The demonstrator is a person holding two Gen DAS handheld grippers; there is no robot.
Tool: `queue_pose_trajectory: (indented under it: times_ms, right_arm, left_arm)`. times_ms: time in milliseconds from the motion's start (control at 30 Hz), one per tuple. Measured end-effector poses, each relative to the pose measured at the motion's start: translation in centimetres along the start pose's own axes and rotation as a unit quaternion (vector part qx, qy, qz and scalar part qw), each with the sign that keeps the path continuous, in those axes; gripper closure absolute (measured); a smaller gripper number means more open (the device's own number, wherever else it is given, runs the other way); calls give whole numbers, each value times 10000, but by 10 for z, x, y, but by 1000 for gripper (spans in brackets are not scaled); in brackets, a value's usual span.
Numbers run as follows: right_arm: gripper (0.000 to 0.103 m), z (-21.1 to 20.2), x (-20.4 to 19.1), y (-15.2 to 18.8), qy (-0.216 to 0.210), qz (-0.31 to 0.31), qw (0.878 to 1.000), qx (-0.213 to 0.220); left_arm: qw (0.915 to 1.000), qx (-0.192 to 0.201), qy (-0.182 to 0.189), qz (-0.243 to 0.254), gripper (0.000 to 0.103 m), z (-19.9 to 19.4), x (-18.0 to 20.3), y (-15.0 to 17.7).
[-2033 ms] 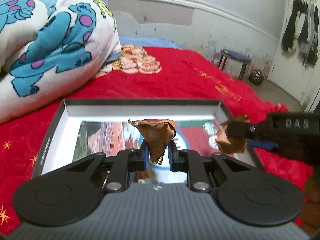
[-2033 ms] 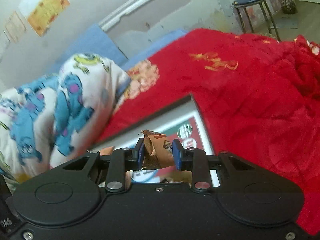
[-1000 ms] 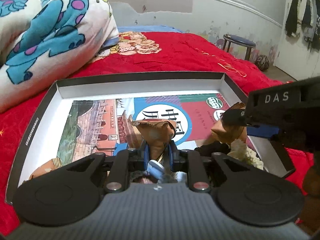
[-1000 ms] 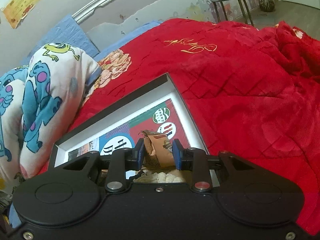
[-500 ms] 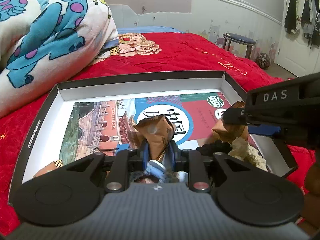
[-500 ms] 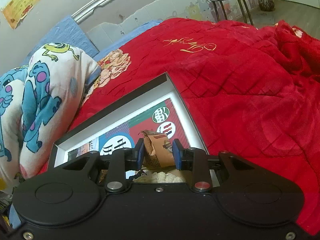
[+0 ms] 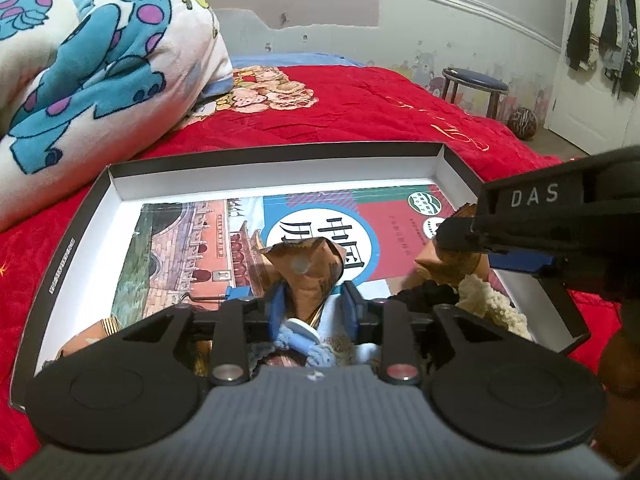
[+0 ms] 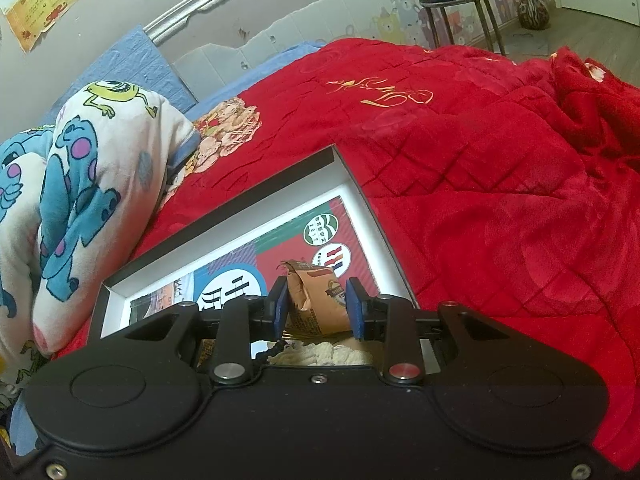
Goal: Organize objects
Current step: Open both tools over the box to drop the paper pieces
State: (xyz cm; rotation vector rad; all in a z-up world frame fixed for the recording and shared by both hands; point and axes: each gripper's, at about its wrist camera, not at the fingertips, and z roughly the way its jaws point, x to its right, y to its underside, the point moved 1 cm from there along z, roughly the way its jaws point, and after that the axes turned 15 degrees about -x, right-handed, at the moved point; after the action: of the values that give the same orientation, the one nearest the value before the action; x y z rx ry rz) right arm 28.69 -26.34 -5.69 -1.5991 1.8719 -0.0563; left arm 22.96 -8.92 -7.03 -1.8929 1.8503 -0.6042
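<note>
Left tongs point(image 7: 313, 307) have just been opening, pads now clear of the brown snack packet point(image 7: 308, 270), which sits loose between them inside the shallow box point(image 7: 276, 174) on the bed (deposit apparently done); right tongs point(image 8: 318, 305) remain clenched on a second packet point(image 8: 318, 296).

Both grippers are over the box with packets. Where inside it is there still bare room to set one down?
Free: the book cover in the box, between the left wall and the left gripper, back to the far wall. Crowded: the near edge and near right corner, with cream fabric under the right gripper.
</note>
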Motion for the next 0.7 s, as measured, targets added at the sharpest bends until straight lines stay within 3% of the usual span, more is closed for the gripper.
queue_pose_trajectory:
  times_ms: [233,467,600,700]
  right_arm:
    - [62,-1,-3,2,-53,-56,10000,45]
    - [45,-8,-8,7,-366,-91,9993,40]
    - [38,-25,-7,8,-725,-193,9972,-20]
    - [35,-55,11,6,-1070,103,9937,318]
  left_arm:
    - [9999,11,78,-123,32,-3,-2,1]
    - [9995,220,50,-234,18,-22,-10,0]
    - [9990,339,-91,-263,18,-43,-20,-2]
    - [9979,474,-25,-440,17,-68,-31,-10]
